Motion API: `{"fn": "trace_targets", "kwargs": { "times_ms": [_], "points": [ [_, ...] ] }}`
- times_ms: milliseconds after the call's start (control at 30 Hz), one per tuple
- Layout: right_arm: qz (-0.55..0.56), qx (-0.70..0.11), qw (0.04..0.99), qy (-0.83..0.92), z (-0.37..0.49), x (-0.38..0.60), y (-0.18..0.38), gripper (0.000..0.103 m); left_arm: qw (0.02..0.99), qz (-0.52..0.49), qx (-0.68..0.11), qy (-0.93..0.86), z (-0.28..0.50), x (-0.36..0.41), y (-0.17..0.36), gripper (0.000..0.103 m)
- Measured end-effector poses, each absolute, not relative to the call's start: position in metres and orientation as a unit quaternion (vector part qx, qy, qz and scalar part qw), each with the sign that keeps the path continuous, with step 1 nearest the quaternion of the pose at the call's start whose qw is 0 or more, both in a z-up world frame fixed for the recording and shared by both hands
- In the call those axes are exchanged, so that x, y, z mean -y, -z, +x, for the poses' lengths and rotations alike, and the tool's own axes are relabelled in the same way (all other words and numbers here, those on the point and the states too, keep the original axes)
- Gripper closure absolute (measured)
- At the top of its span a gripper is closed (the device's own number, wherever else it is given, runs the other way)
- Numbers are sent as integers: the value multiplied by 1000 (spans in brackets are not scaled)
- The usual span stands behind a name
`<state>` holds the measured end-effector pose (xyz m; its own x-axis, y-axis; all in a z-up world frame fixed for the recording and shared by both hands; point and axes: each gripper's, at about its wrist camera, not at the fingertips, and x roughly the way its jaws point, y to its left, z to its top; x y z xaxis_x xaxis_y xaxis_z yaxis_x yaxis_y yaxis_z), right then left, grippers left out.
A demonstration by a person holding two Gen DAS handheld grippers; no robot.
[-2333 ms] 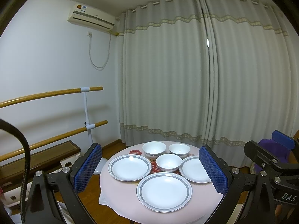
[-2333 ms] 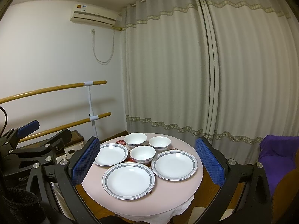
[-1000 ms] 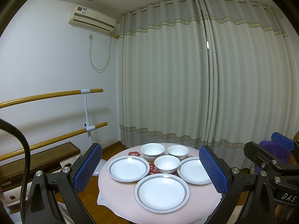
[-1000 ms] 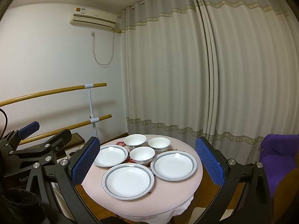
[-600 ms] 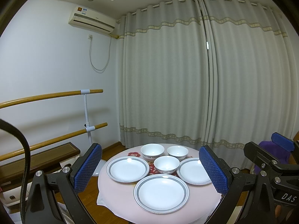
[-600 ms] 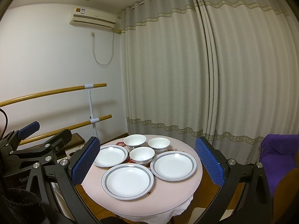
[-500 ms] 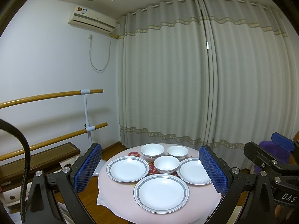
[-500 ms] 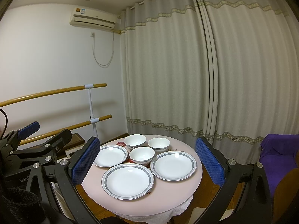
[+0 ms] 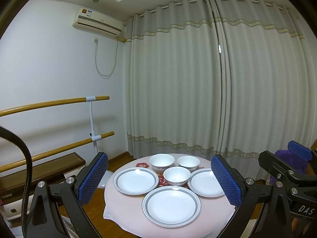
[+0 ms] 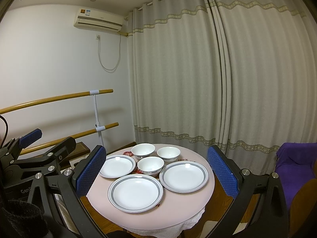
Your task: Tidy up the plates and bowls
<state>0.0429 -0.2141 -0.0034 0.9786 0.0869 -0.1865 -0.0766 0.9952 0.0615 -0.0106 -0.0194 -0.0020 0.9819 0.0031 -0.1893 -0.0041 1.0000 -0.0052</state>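
A small round table (image 9: 216,216) with a pink top carried three grey-rimmed plates and three white bowls, all separate and unstacked. The near plate (image 9: 171,206) lay close to the front edge; the left plate (image 9: 135,180) and right plate (image 9: 206,182) each reached almost to the table's side edges, leaving a narrow pink margin. The centre bowl (image 9: 176,176) stood between the three plates; the back-left bowl (image 9: 161,161) and back-right bowl (image 9: 188,163) sat near the far edge, just before the curtain (image 9: 198,79).

The left gripper (image 9: 159,180) and right gripper (image 10: 156,170) were both held back from the table, jaws spread wide, blue pads empty, with free air between them and the dishes. Open floor showed to the table's left, bounded by two wooden rails (image 9: 53,103) on the wall.

Legible writing: "DAS" on the right gripper's body in the left view, "Gen" on the left gripper's body in the right view, and "100%" on the tabletop. The label on the air conditioner (image 9: 97,22) was too small to read.
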Motion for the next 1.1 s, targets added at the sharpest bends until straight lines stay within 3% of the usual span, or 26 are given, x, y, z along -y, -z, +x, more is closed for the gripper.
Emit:
{"fn": "trace_targets", "kwargs": {
  "times_ms": [767,1100],
  "points": [
    [32,-104,993,-38,47,215,3,0,995,4,-103,3,-3,20,3,1],
    [64,-190,979,-28,93,226,45,0,981,49,-187,-18,63,7,39,1]
  ]
}}
